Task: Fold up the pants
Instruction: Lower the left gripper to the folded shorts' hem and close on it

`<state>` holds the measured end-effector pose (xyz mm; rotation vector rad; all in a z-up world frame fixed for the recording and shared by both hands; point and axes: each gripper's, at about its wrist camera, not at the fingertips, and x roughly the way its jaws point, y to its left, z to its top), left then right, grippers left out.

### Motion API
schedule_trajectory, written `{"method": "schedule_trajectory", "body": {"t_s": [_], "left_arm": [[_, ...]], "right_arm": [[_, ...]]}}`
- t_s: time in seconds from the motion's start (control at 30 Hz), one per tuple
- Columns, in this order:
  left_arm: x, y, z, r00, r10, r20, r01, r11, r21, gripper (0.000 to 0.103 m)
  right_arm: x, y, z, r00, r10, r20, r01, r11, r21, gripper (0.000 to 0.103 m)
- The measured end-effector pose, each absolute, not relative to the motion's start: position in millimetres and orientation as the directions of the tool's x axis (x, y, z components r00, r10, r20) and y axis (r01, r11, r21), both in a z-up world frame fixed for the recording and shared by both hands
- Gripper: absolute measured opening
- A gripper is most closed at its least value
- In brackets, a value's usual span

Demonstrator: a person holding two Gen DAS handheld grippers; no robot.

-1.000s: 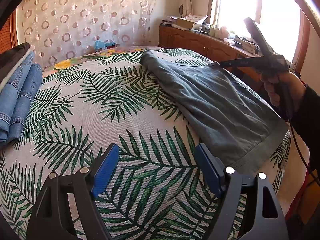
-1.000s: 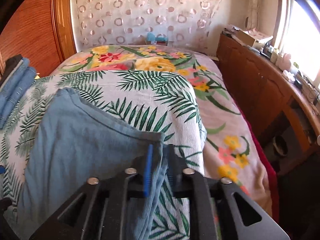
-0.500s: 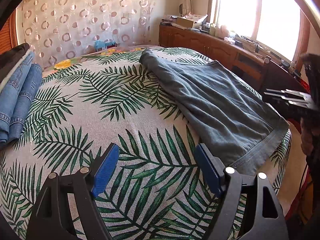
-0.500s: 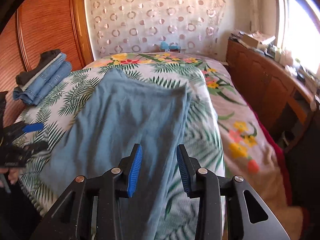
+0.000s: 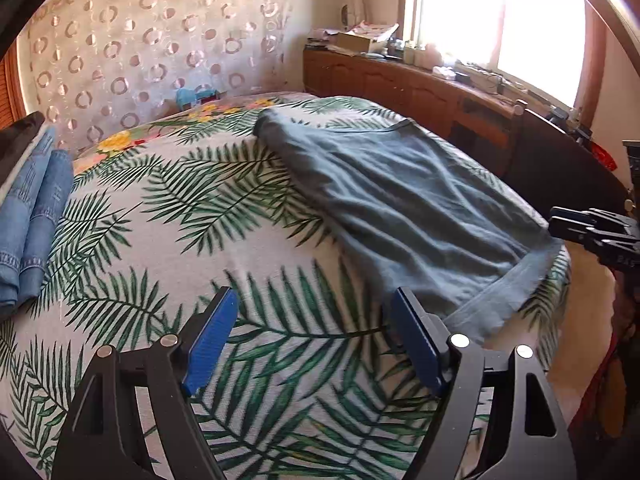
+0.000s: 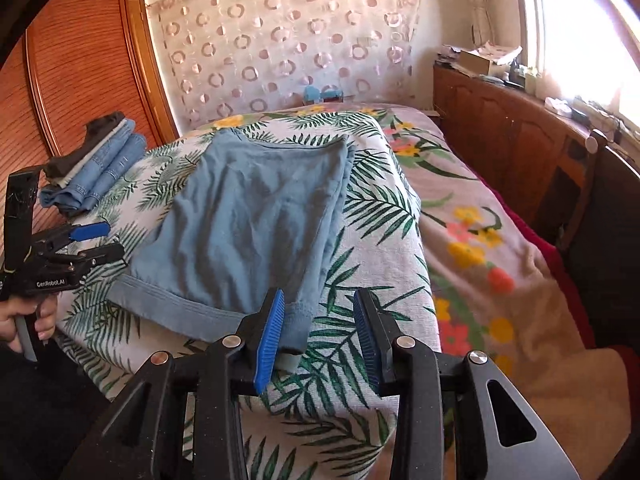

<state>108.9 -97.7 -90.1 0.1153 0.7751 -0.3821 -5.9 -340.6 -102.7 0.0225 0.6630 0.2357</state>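
My left gripper (image 6: 94, 242) reads "GenRobot.AI"; both jaws apart, empty, right gripper (image 6: 320, 334) too. Soft wrinkled blue pants (image 6: 256, 220) lie flat, hemmed, on the palm-leaf bed (image 5: 168, 216). Folded denim stack (image 6: 100, 168) nearby.

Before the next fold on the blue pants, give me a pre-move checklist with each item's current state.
1. Left gripper open, holding nothing: ok.
2. Right gripper open, holding nothing: ok.
3. Blue pants lying flat on the bedspread: ok, minor wrinkles.
4. Near hem within reach of both grippers: ok.
5. Edges of the layers aligned: cannot tell.
6. Folded jeans stack apart from the pants: ok.
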Motion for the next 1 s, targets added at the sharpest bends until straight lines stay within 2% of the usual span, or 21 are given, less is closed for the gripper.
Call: {"method": "schedule_trajectory", "body": {"t_s": [0.13,0.33,0.5,0.53,0.6,0.73,0.9,1.0], "left_arm": [[101.2,-109.5,-83.9,0.62,-0.364,-0.694,0.436,0.896,-0.08,0.08],[96.8,-119.3,-95.0,0.572,-0.404,-0.714,0.466,0.876,-0.123,0.078],[91.6,-127.3,-96.5,0.542,-0.443,-0.714,0.498,0.854,-0.152,0.055],[90.9,-128.3,-96.8,0.536,-0.448,-0.715,0.503,0.85,-0.156,0.054],[90.3,-129.8,-98.7,0.526,-0.453,-0.72,0.508,0.846,-0.161,0.051],[90.5,-131.7,-105.0,0.499,-0.457,-0.737,0.511,0.841,-0.176,0.051],[88.9,-134.0,-102.4,0.5,-0.479,-0.722,0.537,0.825,-0.175,0.027],[86.5,-133.1,-96.3,0.515,-0.488,-0.705,0.548,0.82,-0.167,0.019]], "right_arm": [[-2.9,-337.8,-109.4,0.761,0.239,-0.603,-0.219,0.97,0.109,0.037],[-0.5,-333.9,-117.7,0.747,0.245,-0.617,-0.229,0.967,0.107,0.037],[0.3,-329.9,-117.5,0.744,0.257,-0.617,-0.24,0.964,0.112,0.036],[0.4,-328.1,-117.4,0.744,0.259,-0.617,-0.244,0.964,0.11,0.031],[-0.1,-325.4,-116.5,0.749,0.252,-0.612,-0.246,0.965,0.097,0.029],[-0.9,-323.7,-114.1,0.763,0.252,-0.596,-0.246,0.965,0.094,0.018],[-0.4,-323.5,-117.4,0.758,0.259,-0.599,-0.257,0.962,0.092,0.015],[-1.0,-322.8,-116.2,0.758,0.272,-0.593,-0.261,0.959,0.107,0.015]]}}
